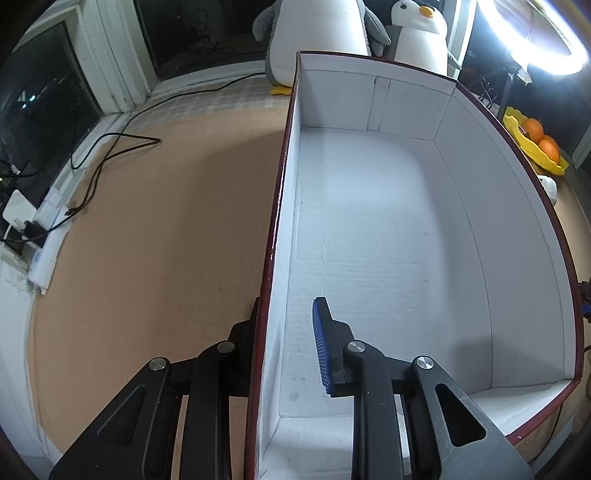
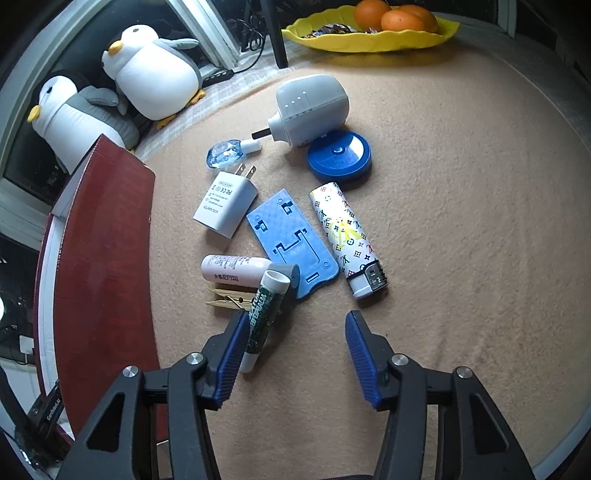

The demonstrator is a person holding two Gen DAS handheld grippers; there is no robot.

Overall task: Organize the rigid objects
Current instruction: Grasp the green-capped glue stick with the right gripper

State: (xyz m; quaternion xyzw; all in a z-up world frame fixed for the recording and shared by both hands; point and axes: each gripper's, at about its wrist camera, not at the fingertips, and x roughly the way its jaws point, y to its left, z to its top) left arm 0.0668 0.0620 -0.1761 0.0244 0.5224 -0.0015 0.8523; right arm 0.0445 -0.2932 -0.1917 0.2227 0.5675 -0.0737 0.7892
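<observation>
In the left wrist view my left gripper (image 1: 286, 332) straddles the near left wall of a red box with a white, empty inside (image 1: 369, 229); one finger is outside, one inside, with a gap between pad and wall. In the right wrist view my right gripper (image 2: 295, 354) is open above the mat. A green lip-balm tube (image 2: 264, 317) lies against its left pad. Beyond lie a pink tube (image 2: 232, 271), a clothespin (image 2: 229, 299), a blue phone stand (image 2: 291, 240), a patterned lighter (image 2: 349, 240), a white charger plug (image 2: 227, 205), a blue round lid (image 2: 338, 155) and a white device (image 2: 312, 109).
The red box's outer wall (image 2: 99, 266) stands at the left of the right wrist view. Two penguin plush toys (image 2: 155, 70) sit at the back. A yellow dish with oranges (image 2: 369, 29) stands far right. A black cable (image 1: 110, 147) and a power strip (image 1: 40, 236) lie at the left.
</observation>
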